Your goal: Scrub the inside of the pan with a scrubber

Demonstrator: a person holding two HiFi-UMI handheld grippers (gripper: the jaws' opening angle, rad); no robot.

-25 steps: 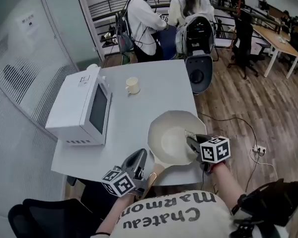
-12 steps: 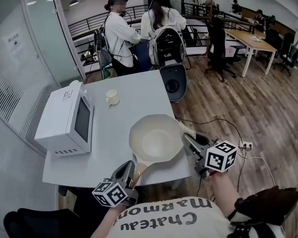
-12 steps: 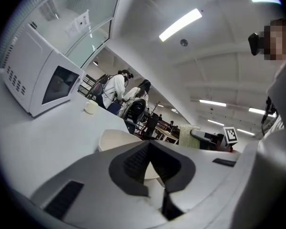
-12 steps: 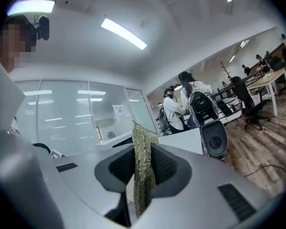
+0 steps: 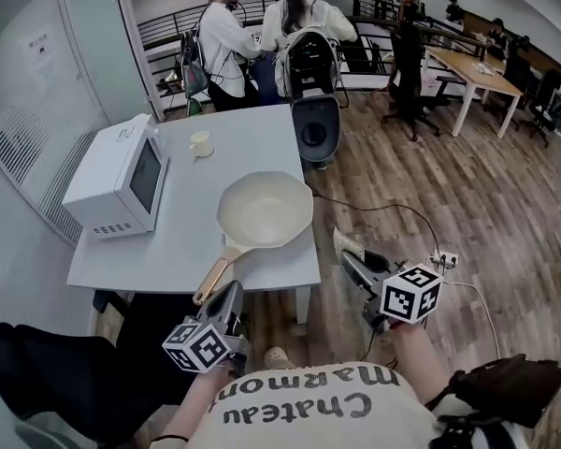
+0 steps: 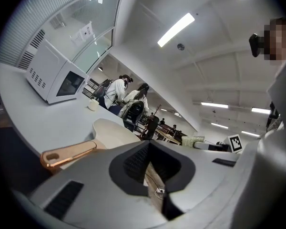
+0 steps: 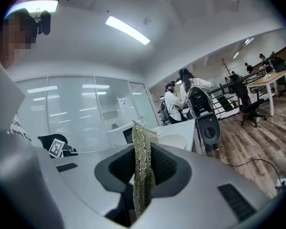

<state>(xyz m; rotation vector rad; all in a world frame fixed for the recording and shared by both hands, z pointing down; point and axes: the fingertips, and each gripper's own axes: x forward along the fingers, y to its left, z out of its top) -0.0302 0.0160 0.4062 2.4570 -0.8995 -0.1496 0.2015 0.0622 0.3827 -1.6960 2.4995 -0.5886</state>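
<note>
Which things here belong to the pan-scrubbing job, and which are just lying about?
Job: cream round pan with copper-coloured handle; glittery mesh scrubber, clamped in the jaws of the right gripper.
Lying about: white microwave oven; small cream cup; grey-black rounded appliance.

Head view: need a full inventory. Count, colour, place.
table: 1, pale grey, centre
microwave: 1, white, table's left side
cup: 1, cream, table's far side
pan: 1, cream, copper-toned handle, table's near right
chair: 1, grey, table's far right corner
people: 2, white tops, beyond table
scrubber: 1, metallic gold, in right gripper, off the table
left gripper: 1, grey, shut, empty
right gripper: 1, grey, shut on scrubber
</note>
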